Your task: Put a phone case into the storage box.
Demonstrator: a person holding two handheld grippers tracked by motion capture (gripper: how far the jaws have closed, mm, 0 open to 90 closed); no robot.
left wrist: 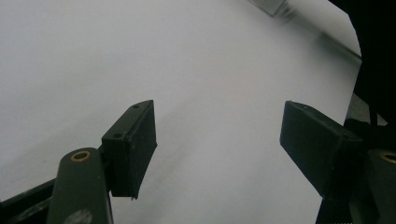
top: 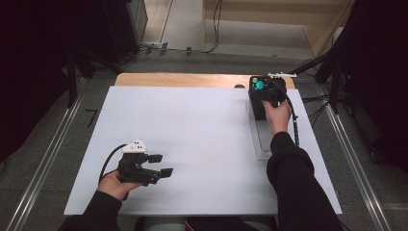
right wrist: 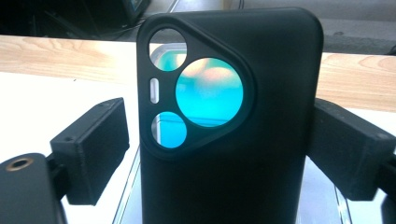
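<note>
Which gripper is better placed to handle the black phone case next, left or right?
Right. The right gripper already straddles the black phone case above the clear tray. The left gripper hangs open over bare white table, far from it.

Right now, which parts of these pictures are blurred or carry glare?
Left gripper view: the far clear plastic tray is blurred. Right gripper view: the black phone case is sharp, its camera openings glow teal. High view: dark surroundings, bright white table sheet.
</note>
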